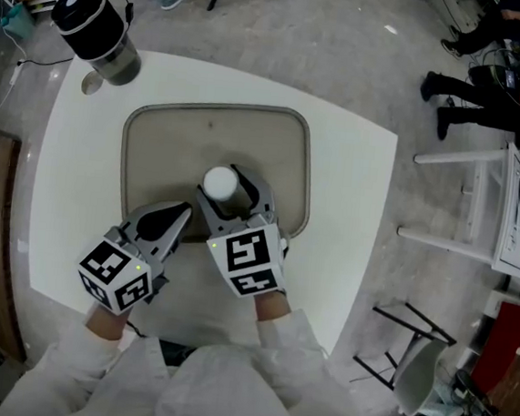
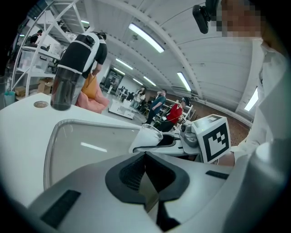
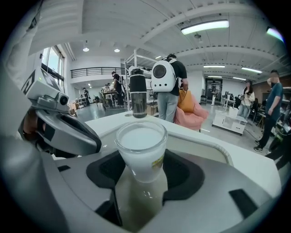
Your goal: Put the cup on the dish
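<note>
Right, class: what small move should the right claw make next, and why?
Probably ease the right claw straight down. It grips the round white plastic cup upright over the bare beige rectangular dish, and the cup's base does not clearly rest there yet, so opening now could tip it.

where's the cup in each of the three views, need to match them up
Head view: cup at centre, over the near half of the dish.
Left gripper view: cup small, just right of centre.
Right gripper view: cup large, at centre.
Shared landmark: the black-lidded tumbler beyond the dish, upper left in the left gripper view, behind the cup in the right.
</note>
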Motion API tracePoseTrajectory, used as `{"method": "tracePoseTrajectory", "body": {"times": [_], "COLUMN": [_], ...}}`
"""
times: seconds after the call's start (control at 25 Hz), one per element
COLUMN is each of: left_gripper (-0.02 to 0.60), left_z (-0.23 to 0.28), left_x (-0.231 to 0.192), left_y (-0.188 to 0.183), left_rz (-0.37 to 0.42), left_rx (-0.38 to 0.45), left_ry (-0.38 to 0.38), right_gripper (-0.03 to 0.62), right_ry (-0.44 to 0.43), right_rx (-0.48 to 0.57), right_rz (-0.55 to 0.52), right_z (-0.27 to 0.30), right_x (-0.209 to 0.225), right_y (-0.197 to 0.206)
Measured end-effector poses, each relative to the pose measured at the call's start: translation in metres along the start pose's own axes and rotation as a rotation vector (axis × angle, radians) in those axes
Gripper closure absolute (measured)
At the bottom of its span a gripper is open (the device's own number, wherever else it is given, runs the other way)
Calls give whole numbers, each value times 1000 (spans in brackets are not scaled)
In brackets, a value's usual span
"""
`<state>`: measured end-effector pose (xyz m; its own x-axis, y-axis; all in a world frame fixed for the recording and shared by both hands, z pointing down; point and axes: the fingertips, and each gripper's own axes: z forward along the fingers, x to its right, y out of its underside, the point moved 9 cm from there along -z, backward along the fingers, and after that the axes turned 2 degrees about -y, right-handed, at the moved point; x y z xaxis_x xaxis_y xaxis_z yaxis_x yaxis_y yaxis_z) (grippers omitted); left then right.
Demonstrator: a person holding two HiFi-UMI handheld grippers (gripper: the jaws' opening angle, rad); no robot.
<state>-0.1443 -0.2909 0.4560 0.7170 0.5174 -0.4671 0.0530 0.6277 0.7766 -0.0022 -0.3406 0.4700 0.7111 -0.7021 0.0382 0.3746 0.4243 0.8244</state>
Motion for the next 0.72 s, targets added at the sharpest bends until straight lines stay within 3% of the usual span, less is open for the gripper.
{"method": "tracePoseTrajectory", "body": {"times": [0.24, 0.72], "left_gripper": [572, 572], "left_z": [6, 8], "left_x": [-2, -7], "left_y": [0, 2], "left_rz": [-18, -23], "left_rx": [2, 13], "left_ry": [0, -22], "right_gripper": [329, 329], "right_ry": [-3, -11], "right_rx": [-31, 2], "right_rz": [-2, 24], "right_z": [6, 8], "right_x": [-3, -2], "right_y": [8, 12]}}
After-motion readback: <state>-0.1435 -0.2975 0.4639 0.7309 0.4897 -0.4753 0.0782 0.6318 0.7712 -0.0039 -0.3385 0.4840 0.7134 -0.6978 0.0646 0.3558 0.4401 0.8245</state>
